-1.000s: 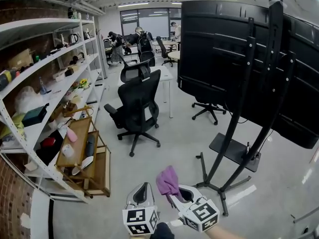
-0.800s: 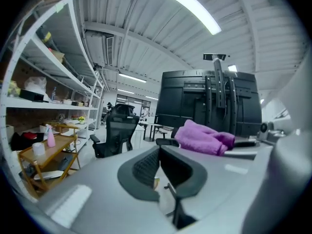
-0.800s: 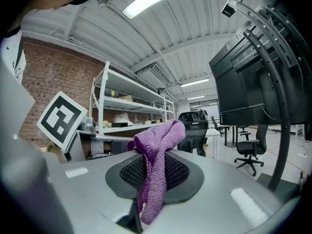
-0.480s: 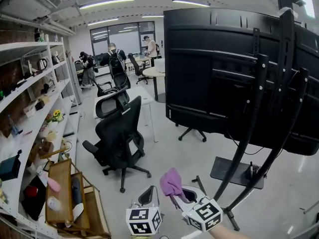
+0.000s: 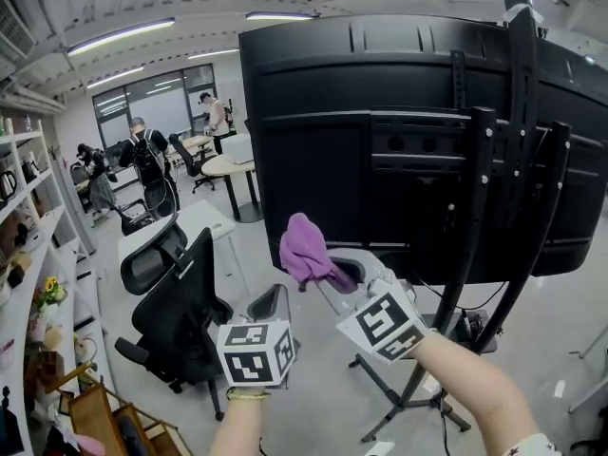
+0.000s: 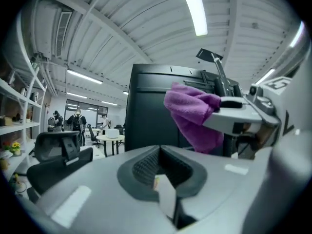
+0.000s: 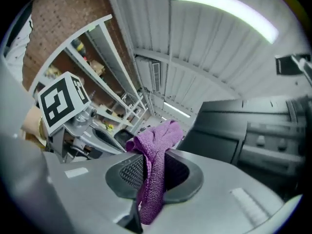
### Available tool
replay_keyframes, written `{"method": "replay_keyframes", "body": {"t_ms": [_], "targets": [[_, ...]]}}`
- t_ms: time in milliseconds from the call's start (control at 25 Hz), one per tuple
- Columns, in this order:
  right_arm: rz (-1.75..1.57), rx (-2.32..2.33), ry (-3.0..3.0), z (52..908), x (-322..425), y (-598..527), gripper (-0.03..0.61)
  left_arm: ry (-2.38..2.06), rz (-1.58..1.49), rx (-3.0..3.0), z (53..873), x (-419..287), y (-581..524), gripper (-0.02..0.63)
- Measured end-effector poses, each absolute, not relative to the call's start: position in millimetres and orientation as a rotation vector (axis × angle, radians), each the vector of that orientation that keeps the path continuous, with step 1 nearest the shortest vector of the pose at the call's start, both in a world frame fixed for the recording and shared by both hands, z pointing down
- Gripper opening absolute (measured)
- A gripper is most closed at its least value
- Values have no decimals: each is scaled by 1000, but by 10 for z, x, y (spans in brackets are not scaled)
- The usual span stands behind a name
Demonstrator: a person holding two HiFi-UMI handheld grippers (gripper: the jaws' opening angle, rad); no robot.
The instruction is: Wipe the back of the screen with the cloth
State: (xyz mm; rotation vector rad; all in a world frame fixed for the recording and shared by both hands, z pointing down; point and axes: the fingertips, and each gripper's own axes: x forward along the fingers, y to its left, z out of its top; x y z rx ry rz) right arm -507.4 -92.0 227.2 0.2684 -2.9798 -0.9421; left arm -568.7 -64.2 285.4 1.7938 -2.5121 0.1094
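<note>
The black back of a large screen (image 5: 380, 160) on a wheeled stand (image 5: 475, 255) fills the upper right of the head view. My right gripper (image 5: 328, 274) is shut on a purple cloth (image 5: 304, 250), held up just in front of the screen's lower left part. The cloth (image 7: 153, 174) hangs out between the jaws in the right gripper view, with the screen (image 7: 253, 126) beyond. My left gripper (image 5: 271, 304) is shut and empty, lower and to the left. The left gripper view shows the cloth (image 6: 192, 113) and the screen (image 6: 146, 111) ahead.
A black office chair (image 5: 180, 302) stands at lower left, with a white table (image 5: 190, 221) behind it. Shelves (image 5: 28, 255) line the left wall. People stand far back near round tables (image 5: 228, 164). The stand's legs (image 5: 408, 402) spread over the floor.
Both grippers have risen and come closer to the screen's back, which now fills more of the view. The cloth stays held in the right gripper.
</note>
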Motion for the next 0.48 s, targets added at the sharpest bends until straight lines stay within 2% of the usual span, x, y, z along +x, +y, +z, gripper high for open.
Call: {"method": "replay_keyframes", "body": {"t_ms": [160, 480], "targets": [[-1240, 454, -2829, 1347, -5423, -1474, 61, -2570, 162, 1875, 2017, -6075, -1283, 8], [-1561, 849, -2543, -177, -5895, -2344, 61, -2741, 77, 1943, 451, -6615, -2107, 8]]}}
